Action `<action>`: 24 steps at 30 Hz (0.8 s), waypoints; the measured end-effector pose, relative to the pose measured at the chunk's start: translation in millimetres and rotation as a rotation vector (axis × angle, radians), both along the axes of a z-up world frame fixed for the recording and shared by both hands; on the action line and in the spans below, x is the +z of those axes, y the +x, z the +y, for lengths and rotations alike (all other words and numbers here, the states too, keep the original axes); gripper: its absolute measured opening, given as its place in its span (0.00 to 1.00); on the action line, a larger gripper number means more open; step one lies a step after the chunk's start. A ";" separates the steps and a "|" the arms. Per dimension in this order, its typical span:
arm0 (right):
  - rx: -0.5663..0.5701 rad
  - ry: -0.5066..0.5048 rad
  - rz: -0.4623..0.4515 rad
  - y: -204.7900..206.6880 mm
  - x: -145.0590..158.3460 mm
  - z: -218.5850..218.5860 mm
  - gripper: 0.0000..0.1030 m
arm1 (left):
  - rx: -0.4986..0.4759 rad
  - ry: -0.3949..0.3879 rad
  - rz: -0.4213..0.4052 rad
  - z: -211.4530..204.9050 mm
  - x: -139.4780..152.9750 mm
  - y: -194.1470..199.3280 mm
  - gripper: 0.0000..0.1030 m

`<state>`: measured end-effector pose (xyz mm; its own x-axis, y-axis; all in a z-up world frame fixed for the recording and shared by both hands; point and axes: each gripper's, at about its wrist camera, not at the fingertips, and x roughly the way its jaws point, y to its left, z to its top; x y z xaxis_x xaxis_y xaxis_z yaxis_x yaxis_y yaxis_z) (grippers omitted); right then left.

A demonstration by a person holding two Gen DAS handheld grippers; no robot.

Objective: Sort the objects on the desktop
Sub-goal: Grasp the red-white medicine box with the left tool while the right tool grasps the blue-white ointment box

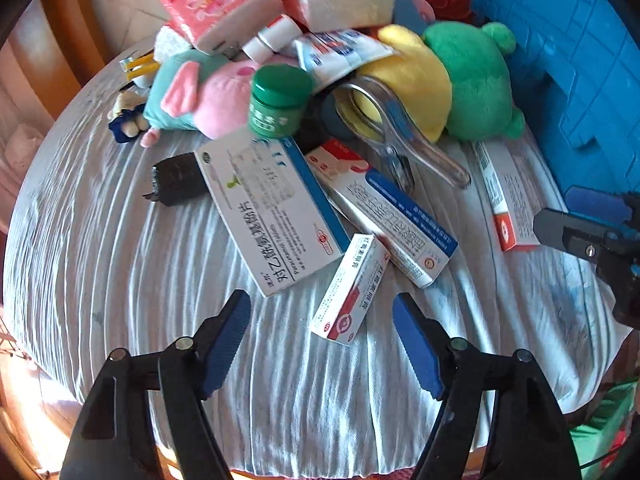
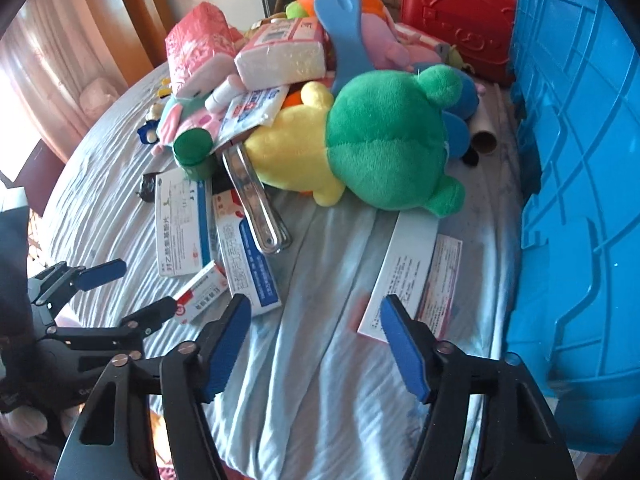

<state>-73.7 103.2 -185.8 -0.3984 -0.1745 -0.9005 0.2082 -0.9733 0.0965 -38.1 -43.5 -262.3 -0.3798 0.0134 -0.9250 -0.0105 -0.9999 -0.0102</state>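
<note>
A pile of medicine boxes, plush toys and tissue packs lies on a cloth-covered table (image 1: 120,264). My left gripper (image 1: 322,336) is open and points down at the cloth. A small red-and-white medicine box (image 1: 348,288) lies just ahead of its fingertips, and the pads do not touch it. In the right wrist view the left gripper (image 2: 146,284) is beside that small box (image 2: 200,292). My right gripper (image 2: 316,340) is open over bare cloth. A flat white box (image 2: 404,276) lies just past its right finger.
A blue crate (image 2: 572,168) walls the right side, with a red case (image 2: 456,16) behind. A green plush frog (image 2: 384,144), a yellow plush (image 2: 292,148), metal tongs (image 2: 256,200), a green jar (image 1: 278,102), larger medicine boxes (image 1: 272,208) and pink tissue packs (image 1: 220,0) crowd the middle.
</note>
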 end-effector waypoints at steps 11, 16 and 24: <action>0.014 0.013 -0.062 -9.9 -37.7 -26.4 0.62 | -0.048 0.014 -0.033 5.4 -39.2 -15.0 0.70; 0.054 0.020 -0.081 -20.2 -52.2 -49.8 0.62 | -0.056 -0.007 -0.045 8.0 -40.4 -14.4 0.95; 0.110 0.054 -0.099 -30.4 -70.4 -68.9 0.53 | -0.013 0.003 -0.055 1.8 -37.8 -13.0 1.00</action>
